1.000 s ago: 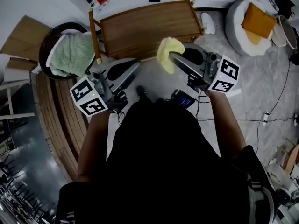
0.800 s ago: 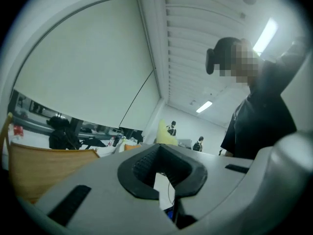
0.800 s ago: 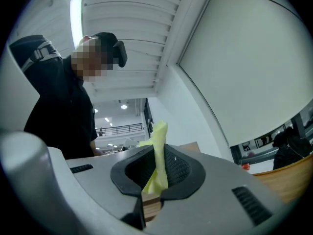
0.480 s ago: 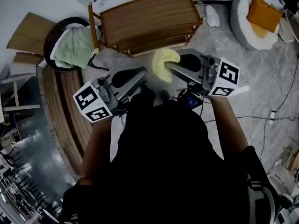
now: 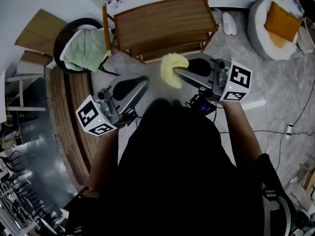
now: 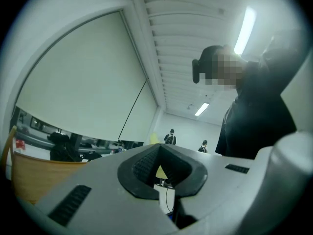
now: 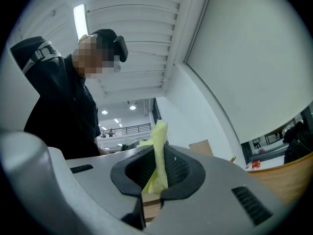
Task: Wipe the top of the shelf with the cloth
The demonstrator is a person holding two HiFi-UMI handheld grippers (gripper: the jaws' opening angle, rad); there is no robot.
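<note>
The right gripper (image 5: 179,72) pinches the yellow cloth (image 5: 171,67) just near of the wooden shelf (image 5: 165,18); the left gripper (image 5: 143,80) is pressed together, empty.

- Left gripper (image 5: 141,81): jaws together, nothing between them, tilted upward.
- Right gripper (image 5: 179,72): jaws clamped on the cloth (image 5: 172,68), also tilted upward, well apart from the left.
- Left forearm (image 5: 102,154) and right forearm (image 5: 239,129) reach forward.
</note>
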